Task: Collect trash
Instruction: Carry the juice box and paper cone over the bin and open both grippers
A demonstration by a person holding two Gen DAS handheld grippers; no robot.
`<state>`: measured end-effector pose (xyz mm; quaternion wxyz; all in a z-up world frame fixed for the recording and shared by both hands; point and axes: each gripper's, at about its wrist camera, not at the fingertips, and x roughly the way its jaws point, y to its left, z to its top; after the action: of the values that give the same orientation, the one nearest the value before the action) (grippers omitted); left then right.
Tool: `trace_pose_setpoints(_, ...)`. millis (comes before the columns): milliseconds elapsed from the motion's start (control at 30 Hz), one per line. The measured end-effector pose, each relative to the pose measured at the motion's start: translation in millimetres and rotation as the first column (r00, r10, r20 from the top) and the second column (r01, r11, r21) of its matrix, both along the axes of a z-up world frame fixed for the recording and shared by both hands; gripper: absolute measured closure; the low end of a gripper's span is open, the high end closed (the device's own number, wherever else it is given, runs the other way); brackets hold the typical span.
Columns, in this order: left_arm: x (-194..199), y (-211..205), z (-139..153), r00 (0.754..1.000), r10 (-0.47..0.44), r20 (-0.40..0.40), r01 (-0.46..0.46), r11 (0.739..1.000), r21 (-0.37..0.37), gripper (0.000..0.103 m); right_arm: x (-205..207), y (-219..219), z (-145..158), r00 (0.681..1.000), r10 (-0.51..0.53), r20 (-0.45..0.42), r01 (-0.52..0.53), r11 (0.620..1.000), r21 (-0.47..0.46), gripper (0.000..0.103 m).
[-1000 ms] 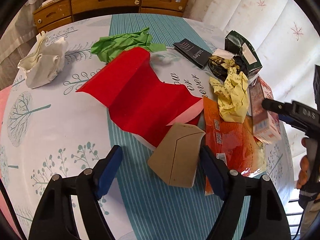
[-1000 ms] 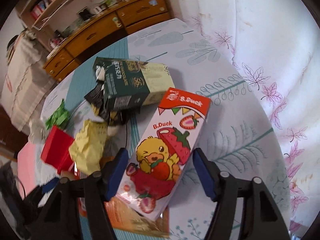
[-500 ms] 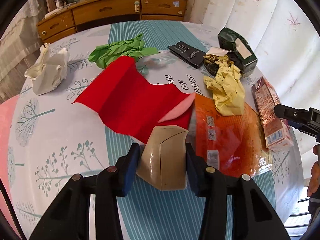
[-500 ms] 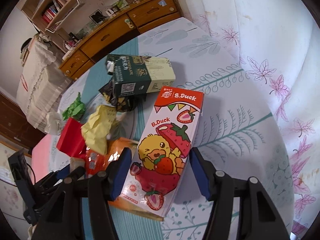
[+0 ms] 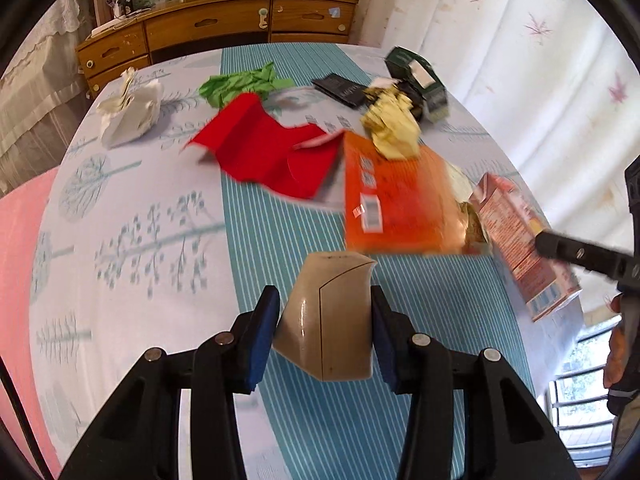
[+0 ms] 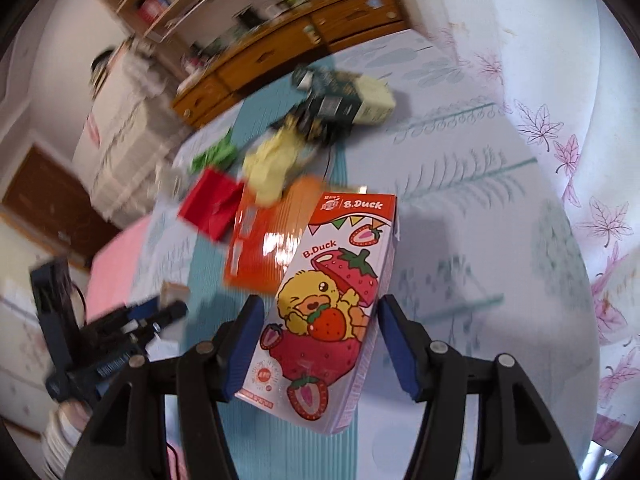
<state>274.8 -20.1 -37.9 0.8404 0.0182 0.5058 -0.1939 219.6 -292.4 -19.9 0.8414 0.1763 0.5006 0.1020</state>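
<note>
My left gripper point(image 5: 323, 302) is shut on a tan cardboard piece point(image 5: 332, 320), held clear above the tablecloth. My right gripper point(image 6: 320, 308) is shut on a strawberry B.Duck drink carton point(image 6: 336, 280), its blue pads at the carton's long sides. In the left wrist view that carton point(image 5: 516, 232) hangs tilted near the table's right edge. Still lying on the table are a red folded paper point(image 5: 264, 148), an orange packet point(image 5: 396, 208), a yellow crumpled paper point(image 5: 394, 128), a green crumpled paper point(image 5: 240, 84), a white crumpled wad point(image 5: 128, 112), a dark green box point(image 5: 420, 80) and a black card point(image 5: 340, 88).
The round table point(image 5: 140, 220) wears a leaf-print cloth with a teal striped band. A wooden dresser point(image 5: 216, 28) stands behind it and a white curtain point(image 5: 520, 60) hangs at the right. A pink surface point(image 5: 20, 220) borders the table's left.
The left jaws closed on the tan cardboard piece and drew it back from the red paper. The right gripper pulled back with the carton, lifting it off the table.
</note>
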Motion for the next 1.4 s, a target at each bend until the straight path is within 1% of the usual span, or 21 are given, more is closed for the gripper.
trace_pose_setpoints(67, -14.2, 4.6, 2.6, 1.0, -0.004, -0.002, 0.003, 1.0, -0.015, 0.06, -12.6, 4.1, -2.4, 1.0, 0.027, -0.002, -0.027, 0.999, -0.023, 0.044)
trace_pose_setpoints(133, -28.0, 7.0, 7.5, 1.0, -0.01, 0.001, 0.01, 1.0, -0.03, 0.06, -26.5, 6.9, -3.9, 0.999, 0.04, -0.004, -0.04, 0.999, -0.017, 0.044)
trace_pose_setpoints(233, -52.6, 9.4, 14.8, 1.0, -0.026, 0.003, 0.026, 0.998, -0.054, 0.06, -48.5, 8.5, -3.2, 0.999, 0.053, 0.002, -0.054, 0.998, 0.028, 0.044)
trace_pose_setpoints(433, -106.8, 11.5, 22.6, 0.997, -0.077, -0.005, 0.076, 0.994, -0.073, 0.06, -100.5, 20.9, 0.1, 0.995, 0.101, 0.013, -0.102, 0.986, 0.13, 0.044)
trace_pose_setpoints(500, -127.3, 11.5, 23.2, 0.995, -0.097, -0.013, 0.096, 0.992, -0.08, 0.06, -116.7, 28.3, 1.0, 0.992, 0.123, 0.009, -0.123, 0.982, 0.144, 0.044)
trace_pose_setpoints(667, -171.1, 13.4, 16.3, 0.989, -0.139, -0.054, 0.132, 0.986, -0.104, 0.06, -158.4, 46.1, -1.0, 0.982, 0.187, -0.008, -0.182, 0.966, 0.185, 0.045)
trace_pose_setpoints(833, -214.0, 17.1, 0.3, 0.978, -0.173, -0.114, 0.16, 0.98, -0.12, 0.06, -197.1, 67.1, -9.5, 0.964, 0.261, -0.044, -0.247, 0.946, 0.208, 0.045)
trace_pose_setpoints(900, -226.3, 18.0, -8.1, 0.975, -0.175, -0.134, 0.16, 0.98, -0.119, 0.06, -204.3, 73.4, -16.0, 0.958, 0.279, -0.063, -0.26, 0.942, 0.213, 0.045)
trace_pose_setpoints(933, -231.2, 18.2, -13.2, 0.973, -0.178, -0.147, 0.161, 0.979, -0.122, 0.06, -206.5, 76.2, -20.2, 0.955, 0.288, -0.072, -0.267, 0.94, 0.211, 0.052)
trace_pose_setpoints(967, -234.0, 18.2, -17.3, 0.971, -0.18, -0.156, 0.161, 0.979, -0.124, 0.06, -207.8, 80.2, -27.4, 0.949, 0.304, -0.079, -0.281, 0.933, 0.224, 0.091)
trace_pose_setpoints(1000, -237.5, 17.9, -23.9, 0.969, -0.181, -0.167, 0.161, 0.979, -0.123, 0.06, -205.8, 81.1, -32.9, 0.946, 0.31, -0.094, -0.281, 0.93, 0.236, 0.101)
trace_pose_setpoints(1033, -239.9, 17.1, -31.3, 0.968, -0.18, -0.177, 0.161, 0.98, -0.116, 0.06, -204.3, 82.3, -44.4, 0.946, 0.301, -0.123, -0.265, 0.933, 0.244, 0.1)
trace_pose_setpoints(1100, -243.1, 15.8, -48.8, 0.965, -0.173, -0.198, 0.155, 0.983, -0.103, 0.06, -203.9, 85.5, -58.5, 0.946, 0.295, -0.134, -0.263, 0.94, 0.218, 0.1)
trace_pose_setpoints(1167, -245.0, 14.6, -65.6, 0.968, -0.169, -0.184, 0.157, 0.984, -0.08, 0.06, -205.7, 92.7, -78.8, 0.945, 0.301, -0.128, -0.284, 0.949, 0.133, 0.1)
trace_pose_setpoints(1233, -245.4, 12.9, -91.8, 0.971, -0.155, -0.18, 0.149, 0.988, -0.045, 0.06, -206.5, 98.9, -102.0, 0.949, 0.293, -0.113, -0.289, 0.956, 0.048, 0.1)
trace_pose_setpoints(1300, -243.0, 12.2, -116.5, 0.975, -0.132, -0.179, 0.132, 0.991, -0.008, 0.06, -206.4, 100.6, -122.3, 0.953, 0.283, -0.111, -0.283, 0.959, 0.012, 0.1)
trace_pose_setpoints(1400, -238.3, 12.0, -152.3, 0.977, -0.097, -0.19, 0.104, 0.994, 0.027, 0.06, -207.8, 104.0, -137.7, 0.956, 0.278, -0.093, -0.282, 0.959, -0.029, 0.1)
